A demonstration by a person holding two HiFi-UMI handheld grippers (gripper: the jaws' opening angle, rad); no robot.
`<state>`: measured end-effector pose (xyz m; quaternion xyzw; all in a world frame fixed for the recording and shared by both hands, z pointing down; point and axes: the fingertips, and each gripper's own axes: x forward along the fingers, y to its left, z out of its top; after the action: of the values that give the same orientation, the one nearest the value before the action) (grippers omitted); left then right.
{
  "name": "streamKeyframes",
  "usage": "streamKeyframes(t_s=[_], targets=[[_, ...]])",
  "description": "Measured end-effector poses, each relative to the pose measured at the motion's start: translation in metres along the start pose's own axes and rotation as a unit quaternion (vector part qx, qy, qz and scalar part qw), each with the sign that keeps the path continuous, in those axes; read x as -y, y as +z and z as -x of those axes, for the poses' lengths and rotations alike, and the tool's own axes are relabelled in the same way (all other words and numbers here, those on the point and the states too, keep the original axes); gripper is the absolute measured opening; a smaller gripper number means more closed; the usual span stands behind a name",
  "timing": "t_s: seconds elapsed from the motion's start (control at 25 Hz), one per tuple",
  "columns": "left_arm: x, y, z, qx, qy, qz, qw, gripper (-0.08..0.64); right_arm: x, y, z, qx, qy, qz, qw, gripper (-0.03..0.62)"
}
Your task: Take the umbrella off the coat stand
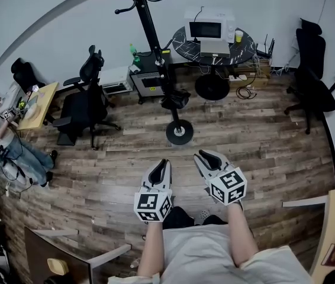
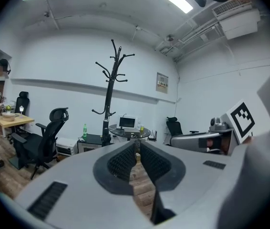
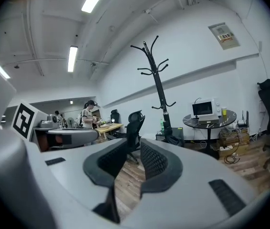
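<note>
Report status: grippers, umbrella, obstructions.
Left gripper shut, right gripper open, both empty. Dark bundle, likely the umbrella, low on coat stand, well ahead. Only wood floor between.

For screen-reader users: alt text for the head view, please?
A person points the shut left gripper and open right gripper, both empty, toward a black coat stand across a wood floor. A dark bundle, probably the umbrella, hangs low on its pole.
</note>
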<state>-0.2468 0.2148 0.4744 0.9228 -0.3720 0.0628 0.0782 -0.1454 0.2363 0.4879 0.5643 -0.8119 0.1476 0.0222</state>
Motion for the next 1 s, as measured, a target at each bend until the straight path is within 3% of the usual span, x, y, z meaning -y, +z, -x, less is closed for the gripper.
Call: streamKeyframes(t_s=[0.08, 0.2, 0.36, 0.68, 1.0], targets=[[0.003, -0.003, -0.001, -0.006, -0.006, -0.003, 1.0, 0.041, -0.002, -0.005, -0.001, -0.01, 0.01, 0.004, 1.0, 0.123], [0.006, -0.008, -0.004, -0.016, -0.018, -0.01, 0.9997, 0.106, -0.008, -0.011, -0.002, -0.021, 0.034, 0.004, 0.999, 0.143], [0.005, -0.007, -0.006, -0.02, -0.018, -0.008, 0.9996, 0.121, -0.011, -0.015, -0.006, -0.034, 0.055, -0.002, 0.998, 0.167], [-0.006, -0.021, -0.002, -0.036, -0.004, -0.003, 0.9993, 0.133, -0.003, -0.027, -0.011, -0.037, 0.058, -0.022, 0.997, 0.179], [-0.016, -0.018, -0.036, -0.035, -0.017, 0.002, 0.9992, 0.133, 0.014, -0.02, -0.033, -0.04, 0.058, -0.021, 0.997, 0.186]])
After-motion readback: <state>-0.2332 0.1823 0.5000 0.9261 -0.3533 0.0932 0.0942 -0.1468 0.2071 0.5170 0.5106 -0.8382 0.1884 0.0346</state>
